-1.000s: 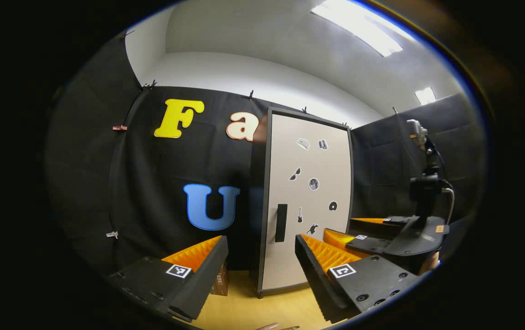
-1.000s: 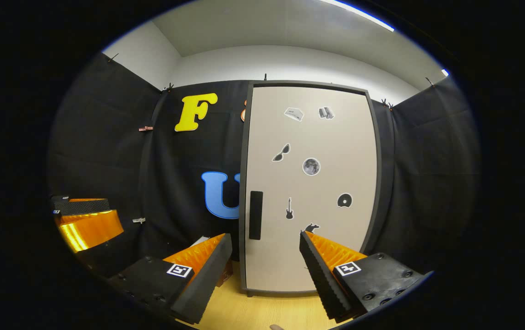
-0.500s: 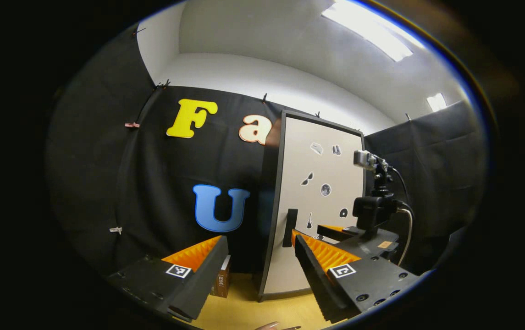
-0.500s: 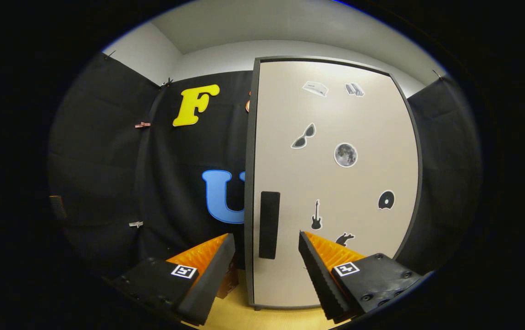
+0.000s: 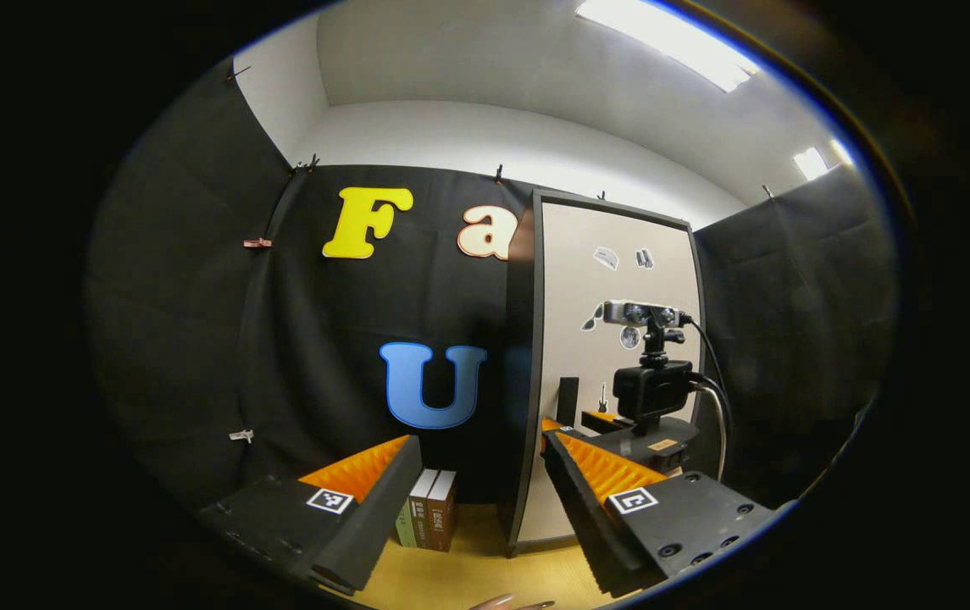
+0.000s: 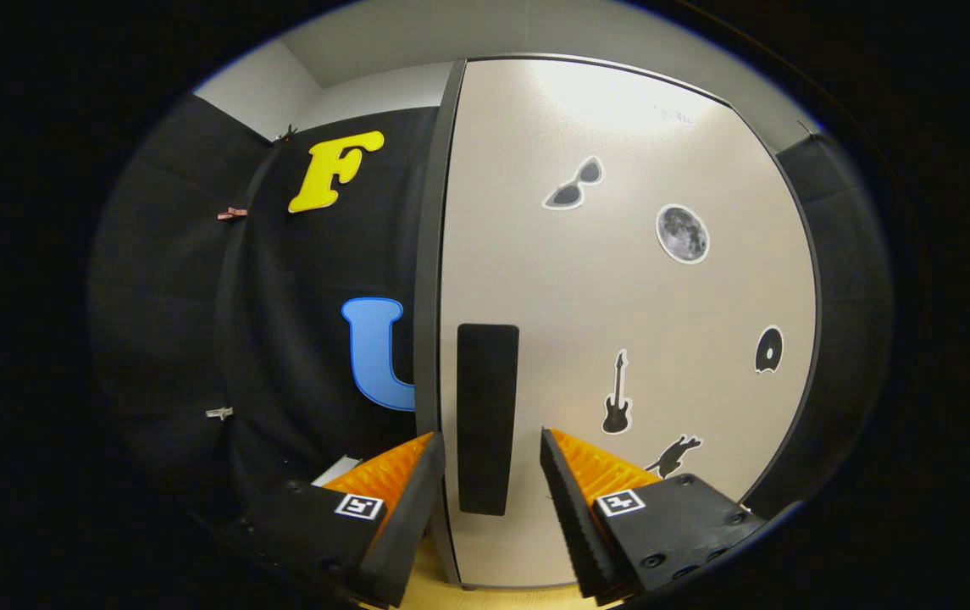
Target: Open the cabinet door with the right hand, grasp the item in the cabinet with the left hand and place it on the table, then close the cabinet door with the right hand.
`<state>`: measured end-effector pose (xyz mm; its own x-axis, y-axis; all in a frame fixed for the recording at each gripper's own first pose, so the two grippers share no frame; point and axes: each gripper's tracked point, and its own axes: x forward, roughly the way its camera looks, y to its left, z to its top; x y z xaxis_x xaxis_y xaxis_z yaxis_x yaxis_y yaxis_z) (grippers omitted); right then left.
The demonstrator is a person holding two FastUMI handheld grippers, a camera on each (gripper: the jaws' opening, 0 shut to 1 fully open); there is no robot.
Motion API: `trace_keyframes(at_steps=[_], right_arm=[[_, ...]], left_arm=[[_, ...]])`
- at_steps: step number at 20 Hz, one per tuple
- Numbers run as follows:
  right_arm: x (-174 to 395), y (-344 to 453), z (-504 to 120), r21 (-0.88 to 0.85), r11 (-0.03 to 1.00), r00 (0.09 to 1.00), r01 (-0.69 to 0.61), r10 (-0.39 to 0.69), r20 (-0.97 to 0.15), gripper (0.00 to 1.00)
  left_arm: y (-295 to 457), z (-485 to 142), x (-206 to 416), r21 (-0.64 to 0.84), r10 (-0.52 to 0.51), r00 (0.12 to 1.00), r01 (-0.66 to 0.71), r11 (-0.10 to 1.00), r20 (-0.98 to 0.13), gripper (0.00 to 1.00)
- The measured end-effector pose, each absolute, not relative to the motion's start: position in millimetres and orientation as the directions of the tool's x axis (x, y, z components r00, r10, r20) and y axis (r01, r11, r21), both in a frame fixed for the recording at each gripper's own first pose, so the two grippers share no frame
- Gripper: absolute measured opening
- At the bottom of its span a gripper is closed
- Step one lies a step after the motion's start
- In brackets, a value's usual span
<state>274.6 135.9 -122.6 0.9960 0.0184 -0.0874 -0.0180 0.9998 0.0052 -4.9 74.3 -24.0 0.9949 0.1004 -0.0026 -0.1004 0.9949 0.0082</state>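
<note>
The cabinet stands shut, its beige door (image 6: 620, 296) carrying small stickers and a black upright handle (image 6: 487, 419). In the right gripper view my right gripper (image 6: 489, 449) is open, close to the door, with the handle standing between its fingers (image 6: 400, 500) and apart from them. In the left gripper view the same cabinet door (image 5: 612, 280) is farther off, and the right gripper (image 5: 584, 417) with its camera mount reaches in at the handle (image 5: 568, 401). My left gripper (image 5: 482, 449) is open and holds nothing. The cabinet's inside is hidden.
A few upright books (image 5: 429, 518) stand on the wooden table (image 5: 468, 568) left of the cabinet, against the black cloth wall. A person's fingertips (image 5: 510, 603) show at the bottom edge. Black cloth closes the right side.
My right gripper has moved forward up to the door until the handle lies between its fingers. The left gripper has shifted a little, bringing the books into view.
</note>
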Motion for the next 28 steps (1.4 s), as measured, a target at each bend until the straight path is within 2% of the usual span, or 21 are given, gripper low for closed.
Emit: trace_keyframes(at_steps=[1, 2, 5, 6, 7, 9, 10, 15, 21, 28], right_arm=[[278.4, 135.5, -123.0, -0.014, 1.000, 0.997, -0.012, 0.011, -0.079, 0.70], [280.9, 137.5, -123.6, -0.030, 0.999, 0.998, -0.012, 0.010, -0.070, 0.60], [279.6, 142.2, -121.7, -0.039, 0.999, 0.999, 0.004, -0.006, -0.051, 0.59], [281.1, 141.2, -123.2, -0.031, 0.999, 0.999, 0.012, -0.013, -0.052, 0.40], [282.4, 140.5, -123.8, -0.023, 1.000, 0.998, 0.015, -0.017, -0.056, 0.32], [281.0, 139.6, -124.0, 0.009, 1.000, 0.997, 0.014, -0.013, -0.073, 0.27], [281.3, 141.2, -123.9, 0.006, 1.000, 0.997, 0.010, -0.009, -0.070, 0.19], [263.4, 141.7, -123.0, -0.007, 0.999, 0.995, -0.046, 0.045, -0.087, 0.19], [205.2, 126.1, -113.8, 0.016, 0.994, 0.990, -0.111, 0.112, -0.084, 0.19], [139.2, 102.0, -104.1, 0.011, 0.994, 0.989, -0.108, 0.109, -0.101, 0.19]], left_arm=[[72.4, -24.6, -2.6, 0.003, 0.093, 0.996, -0.093, 0.996, -0.005, 0.93], [71.8, -27.7, -2.0, -0.006, 0.089, 0.996, -0.089, 0.996, -0.011, 0.93], [72.7, -36.0, -0.7, -0.037, 0.084, 0.996, -0.085, 0.996, -0.036, 0.93], [76.3, -38.1, -1.8, -0.039, 0.093, 0.995, -0.095, 0.995, -0.043, 0.93], [80.6, -39.4, -4.0, -0.036, 0.107, 0.993, -0.109, 0.993, -0.048, 0.93], [87.4, -39.4, -8.6, -0.025, 0.131, 0.990, -0.132, 0.991, -0.050, 0.94], [89.6, -38.0, -10.3, -0.022, 0.138, 0.989, -0.139, 0.990, -0.047, 0.94], [93.4, -34.0, -15.4, -0.010, 0.134, 0.990, -0.135, 0.991, -0.038, 0.93], [79.2, -41.3, -24.8, -0.021, 0.072, 0.996, -0.073, 0.997, -0.050, 0.93], [65.0, -50.8, -35.7, -0.033, -0.003, 0.997, 0.000, 0.999, -0.071, 0.93]])
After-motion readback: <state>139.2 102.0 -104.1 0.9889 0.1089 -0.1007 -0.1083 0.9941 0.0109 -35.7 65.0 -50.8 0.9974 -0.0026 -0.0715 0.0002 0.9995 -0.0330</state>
